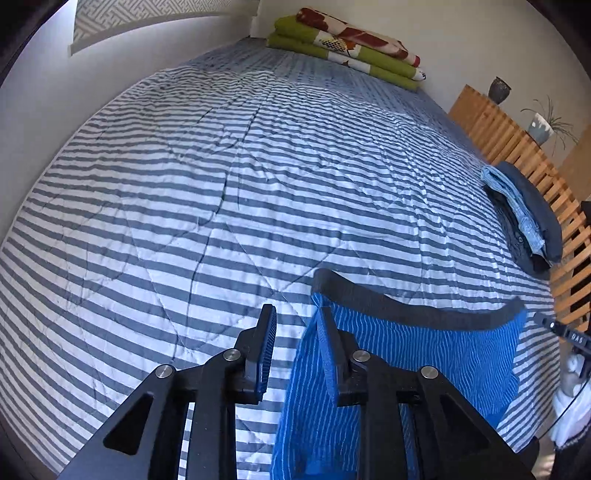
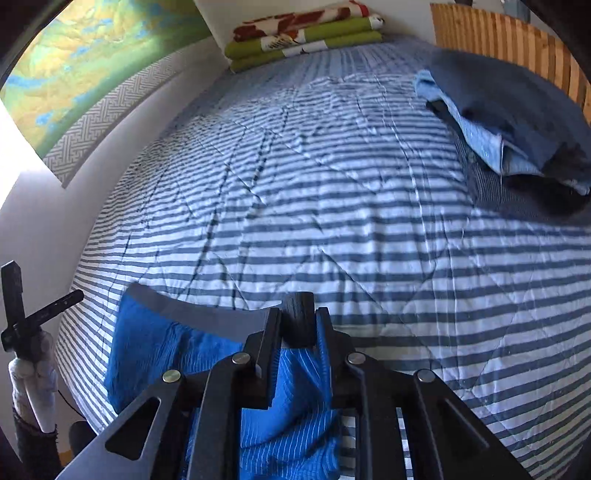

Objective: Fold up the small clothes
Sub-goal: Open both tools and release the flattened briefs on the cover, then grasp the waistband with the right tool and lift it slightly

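A pair of blue striped shorts [image 1: 424, 362] with a dark waistband [image 1: 406, 306] lies flat on the striped bedspread [image 1: 221, 184], close to the near edge. My left gripper [image 1: 299, 332] stands open at the garment's left edge. The cloth rests against the right finger [image 1: 330, 347], and only bedspread shows between the jaws. In the right wrist view the same shorts [image 2: 159, 343] stretch off to the left. My right gripper [image 2: 298, 328] is shut on a bunched-up fold of the waistband [image 2: 299, 314] at the garment's right corner.
A stack of folded blue and dark clothes [image 2: 509, 122] sits at the bed's right side by a wooden slatted board [image 2: 498, 33]. A folded green and floral blanket [image 1: 347, 48] lies at the far end. A wall borders the left side. A gloved hand [image 2: 33, 387] shows at the edge.
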Demonstrator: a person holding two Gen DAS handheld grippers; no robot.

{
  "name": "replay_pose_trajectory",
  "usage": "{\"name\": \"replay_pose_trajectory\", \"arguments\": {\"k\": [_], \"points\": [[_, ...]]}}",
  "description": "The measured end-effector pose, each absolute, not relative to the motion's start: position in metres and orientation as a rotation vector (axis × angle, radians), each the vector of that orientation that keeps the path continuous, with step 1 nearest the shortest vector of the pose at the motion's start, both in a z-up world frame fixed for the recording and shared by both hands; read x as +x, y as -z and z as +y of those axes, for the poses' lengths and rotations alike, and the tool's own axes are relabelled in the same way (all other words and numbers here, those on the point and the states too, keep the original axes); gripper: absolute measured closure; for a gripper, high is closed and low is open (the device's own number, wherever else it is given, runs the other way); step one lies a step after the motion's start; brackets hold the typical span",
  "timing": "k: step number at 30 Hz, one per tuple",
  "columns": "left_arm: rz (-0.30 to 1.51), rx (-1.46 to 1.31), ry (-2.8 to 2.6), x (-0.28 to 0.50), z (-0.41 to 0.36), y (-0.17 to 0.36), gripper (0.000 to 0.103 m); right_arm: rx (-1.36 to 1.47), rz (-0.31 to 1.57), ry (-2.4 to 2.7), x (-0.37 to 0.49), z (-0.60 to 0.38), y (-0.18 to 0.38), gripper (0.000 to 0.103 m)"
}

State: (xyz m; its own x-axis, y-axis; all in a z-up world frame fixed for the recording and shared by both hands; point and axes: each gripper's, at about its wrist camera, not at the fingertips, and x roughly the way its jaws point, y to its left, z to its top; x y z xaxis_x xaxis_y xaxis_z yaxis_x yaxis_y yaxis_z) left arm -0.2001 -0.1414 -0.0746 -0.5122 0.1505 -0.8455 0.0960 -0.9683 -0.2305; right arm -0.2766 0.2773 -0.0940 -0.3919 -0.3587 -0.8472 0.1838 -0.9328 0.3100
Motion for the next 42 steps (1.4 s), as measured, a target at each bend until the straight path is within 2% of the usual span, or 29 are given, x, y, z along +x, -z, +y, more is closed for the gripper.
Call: {"name": "replay_pose_trajectory", "arguments": {"k": [7, 13, 14, 16, 21, 22, 24, 25, 30, 33, 36, 37, 38, 41, 42], "points": [[-0.383, -1.550, -2.543, -0.148, -0.118, 0.094, 0.077, 1.597, -0.105, 2.337, -0.199, 0.296, 0.124, 0.083], [-0.474, -1.627, -2.480, -0.133, -0.114, 0.124, 0.077, 1.658, -0.097, 2.276, -0.193, 0.280, 0.155, 0.083], [-0.478, -1.631, -2.480, -0.132, -0.114, 0.125, 0.077, 1.679, -0.098, 2.259, -0.192, 0.278, 0.158, 0.086], [-0.466, -1.629, -2.483, -0.129, -0.114, 0.125, 0.077, 1.693, -0.128, 2.229, -0.186, 0.278, 0.154, 0.097], [-0.461, -1.612, -2.485, -0.127, -0.117, 0.119, 0.077, 1.658, -0.233, 2.254, -0.156, 0.305, 0.106, 0.098], [-0.456, -1.610, -2.485, -0.128, -0.117, 0.119, 0.077, 1.677, -0.200, 2.296, -0.152, 0.311, 0.102, 0.097], [-0.453, -1.612, -2.477, -0.130, -0.116, 0.119, 0.077, 1.745, -0.006, 2.420, -0.146, 0.314, 0.106, 0.089], [-0.452, -1.613, -2.473, -0.130, -0.115, 0.120, 0.077, 1.773, 0.063, 2.462, -0.145, 0.316, 0.110, 0.082], [-0.450, -1.606, -2.442, -0.124, -0.108, 0.122, 0.077, 1.733, -0.088, 2.392, -0.137, 0.319, 0.117, 0.082], [-0.434, -1.616, -2.431, -0.119, -0.105, 0.123, 0.077, 1.748, 0.020, 2.336, -0.134, 0.296, 0.128, 0.071], [-0.441, -1.620, -2.432, -0.116, -0.108, 0.123, 0.077, 1.798, 0.153, 2.355, -0.137, 0.281, 0.144, 0.071], [-0.446, -1.619, -2.430, -0.114, -0.109, 0.123, 0.077, 1.813, 0.148, 2.350, -0.139, 0.280, 0.149, 0.073], [-0.443, -1.620, -2.430, -0.113, -0.110, 0.123, 0.077, 1.820, 0.136, 2.348, -0.140, 0.281, 0.151, 0.083], [-0.411, -1.623, -2.430, -0.109, -0.108, 0.119, 0.077, 1.808, 0.076, 2.335, -0.137, 0.291, 0.147, 0.099], [-0.402, -1.621, -2.428, -0.106, -0.106, 0.118, 0.077, 1.806, 0.033, 2.337, -0.136, 0.298, 0.142, 0.099]]}}
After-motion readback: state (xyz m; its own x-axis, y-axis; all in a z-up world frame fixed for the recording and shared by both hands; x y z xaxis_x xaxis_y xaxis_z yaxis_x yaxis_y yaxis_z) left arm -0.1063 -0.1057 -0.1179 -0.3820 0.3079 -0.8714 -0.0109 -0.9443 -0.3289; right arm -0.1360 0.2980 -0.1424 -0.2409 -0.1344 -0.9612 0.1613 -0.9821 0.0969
